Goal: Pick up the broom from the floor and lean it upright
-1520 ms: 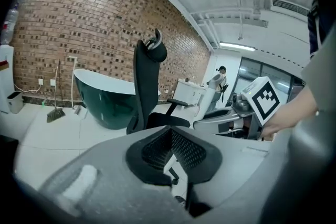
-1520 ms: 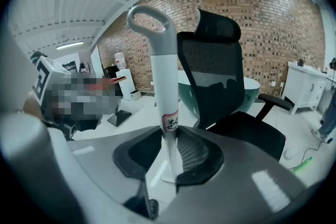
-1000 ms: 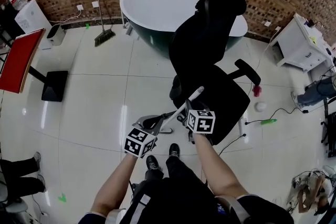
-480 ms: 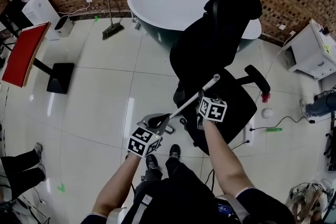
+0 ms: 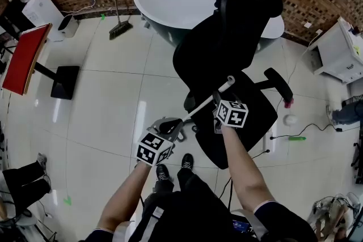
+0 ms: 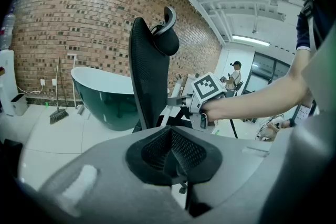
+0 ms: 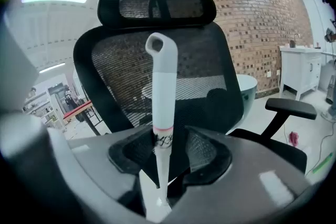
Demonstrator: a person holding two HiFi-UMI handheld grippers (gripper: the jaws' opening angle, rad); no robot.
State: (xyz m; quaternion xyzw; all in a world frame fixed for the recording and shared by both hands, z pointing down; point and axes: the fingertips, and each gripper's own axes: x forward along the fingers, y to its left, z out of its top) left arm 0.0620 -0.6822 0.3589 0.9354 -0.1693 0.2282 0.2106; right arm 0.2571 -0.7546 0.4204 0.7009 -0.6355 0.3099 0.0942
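Note:
The broom's white handle (image 5: 204,102) slants up from my left gripper to its looped tip in front of the black office chair (image 5: 227,37). Its head is hidden below my arms. My left gripper (image 5: 173,126) is shut on the lower part of the handle. In the left gripper view the pads (image 6: 170,136) are together and the handle (image 6: 169,112) rises just beyond them. My right gripper (image 5: 217,100) is higher up the shaft. Its jaws (image 7: 170,152) are opening, and the handle (image 7: 163,92) stands between them with a gap on the right side.
A white bathtub (image 5: 170,0) stands against the brick wall behind the chair. Another broom (image 5: 118,25) leans on that wall. A red board on a stand (image 5: 25,56) is at the left, a white cabinet (image 5: 340,48) at the right, and cables and a green object (image 5: 295,138) lie on the floor.
Both grippers and the handle have shifted toward the office chair, and the handle's tip now lies over the chair's seat.

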